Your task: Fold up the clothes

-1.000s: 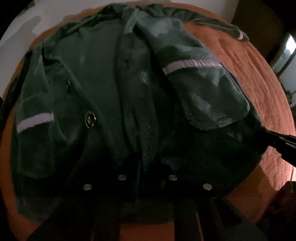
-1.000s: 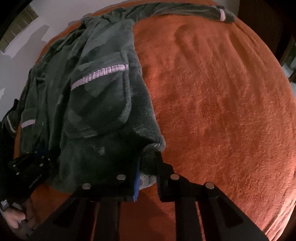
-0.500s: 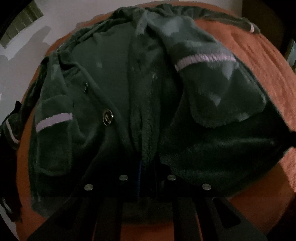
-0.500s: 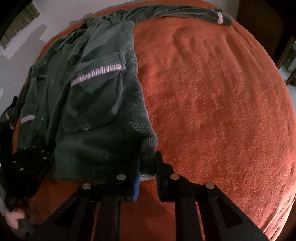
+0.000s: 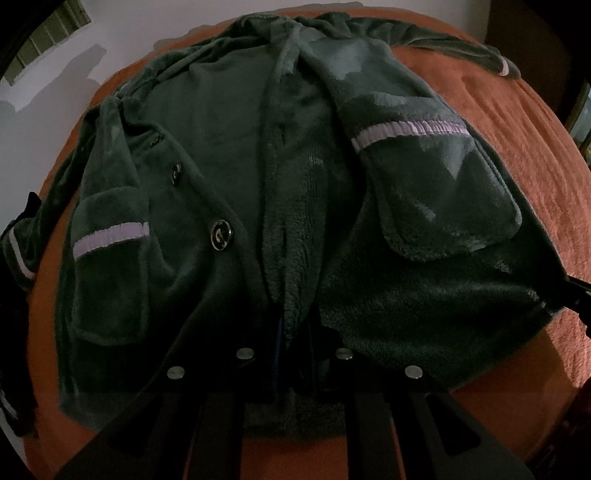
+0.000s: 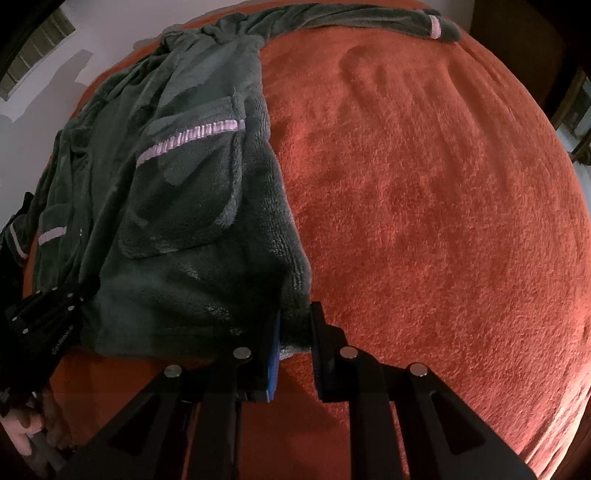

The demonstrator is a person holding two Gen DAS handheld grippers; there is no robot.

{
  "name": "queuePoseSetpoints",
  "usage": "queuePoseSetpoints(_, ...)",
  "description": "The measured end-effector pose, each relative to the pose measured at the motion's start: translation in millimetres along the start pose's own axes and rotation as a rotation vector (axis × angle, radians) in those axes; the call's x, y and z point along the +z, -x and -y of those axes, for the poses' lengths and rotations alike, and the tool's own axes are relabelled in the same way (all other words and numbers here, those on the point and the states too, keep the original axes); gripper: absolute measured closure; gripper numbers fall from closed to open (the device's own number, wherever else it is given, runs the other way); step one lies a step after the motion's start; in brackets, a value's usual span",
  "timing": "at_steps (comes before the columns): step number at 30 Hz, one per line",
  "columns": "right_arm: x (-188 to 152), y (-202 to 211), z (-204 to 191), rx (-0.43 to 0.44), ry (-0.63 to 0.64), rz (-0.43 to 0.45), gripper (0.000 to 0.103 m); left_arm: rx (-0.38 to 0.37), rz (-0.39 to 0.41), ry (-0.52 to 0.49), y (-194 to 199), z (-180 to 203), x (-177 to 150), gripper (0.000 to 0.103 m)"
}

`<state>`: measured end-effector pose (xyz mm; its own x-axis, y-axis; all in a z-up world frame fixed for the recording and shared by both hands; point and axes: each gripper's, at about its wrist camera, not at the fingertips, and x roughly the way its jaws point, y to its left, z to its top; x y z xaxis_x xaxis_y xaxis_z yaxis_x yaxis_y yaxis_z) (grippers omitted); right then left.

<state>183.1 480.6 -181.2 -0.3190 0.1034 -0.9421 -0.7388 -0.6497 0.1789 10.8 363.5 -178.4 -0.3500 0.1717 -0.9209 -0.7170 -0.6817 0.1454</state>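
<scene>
- The dark green fleece jacket [image 5: 295, 206] lies front-up and open on the orange bed cover [image 6: 424, 221], towards its left half, with one sleeve [image 6: 369, 16] stretched out along the far edge.
- The left tool [image 5: 295, 332] is pinching the bottom hem near the front opening; its jaws are nearly together with fleece bunched between them.
- The right tool [image 6: 295, 332] is pinching the jacket's right bottom corner in the same way, pads pressed on the thick pile.
- The step in hand looks like carrying the hem up towards the collar, or first pulling the body flat.
- To do it well, I would lift both corners level and together, so the hem stays straight and the pockets [image 5: 443, 192] do not crease.
- The fleece is bulky and slippery, so both pinches need to stay firm.
- The button [image 5: 220, 239] flap sits skewed; evening the two fronts before the fold would likely give a squarer result.
- The outstretched sleeve probably needs folding in as well.
</scene>
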Motion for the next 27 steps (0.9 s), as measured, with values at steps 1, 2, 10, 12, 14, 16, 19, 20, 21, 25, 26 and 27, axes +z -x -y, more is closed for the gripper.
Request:
queuePoseSetpoints(1, 0, 0, 0, 0.001, -0.003, -0.002, 0.089, 0.000, 0.002, 0.001, 6, -8, -8, 0.090)
queuePoseSetpoints(2, 0, 0, 1, 0.002, -0.005, -0.004, 0.089, 0.000, 0.004, 0.001, 7, -9, -10, 0.090)
queuePoseSetpoints(10, -3, 4, -2, -0.011, 0.010, 0.004, 0.089, 0.009, 0.009, 0.001, 12, -11, -18, 0.091)
queuePoseSetpoints(12, -3, 6, -4, -0.016, 0.020, 0.006, 0.089, 0.002, 0.013, 0.008, 16, -12, -19, 0.091)
queuePoseSetpoints(14, -3, 8, -5, -0.016, 0.025, 0.007, 0.089, -0.008, 0.019, 0.002, 26, -11, -21, 0.091)
queuePoseSetpoints(16, -3, 9, -4, -0.014, 0.020, 0.002, 0.089, -0.010, 0.028, 0.002, 32, -10, -21, 0.091)
queuePoseSetpoints(19, -2, 9, 0, 0.002, -0.007, -0.009, 0.089, -0.011, 0.024, 0.001, 33, -9, -21, 0.091)
queuePoseSetpoints(20, -2, 9, 1, 0.006, -0.015, -0.012, 0.088, -0.013, 0.018, 0.002, 31, -9, -22, 0.091)
queuePoseSetpoints(21, -2, 9, 2, 0.009, -0.021, -0.013, 0.088, -0.015, 0.013, 0.002, 30, -9, -23, 0.091)
queuePoseSetpoints(25, -2, 10, 3, 0.011, -0.025, -0.016, 0.088, -0.010, 0.009, -0.002, 22, -12, -22, 0.091)
queuePoseSetpoints(26, -2, 10, 3, 0.011, -0.025, -0.016, 0.088, -0.009, 0.008, -0.002, 21, -12, -22, 0.091)
queuePoseSetpoints(27, -1, 10, 2, 0.010, -0.024, -0.017, 0.087, -0.008, 0.008, -0.003, 21, -13, -22, 0.091)
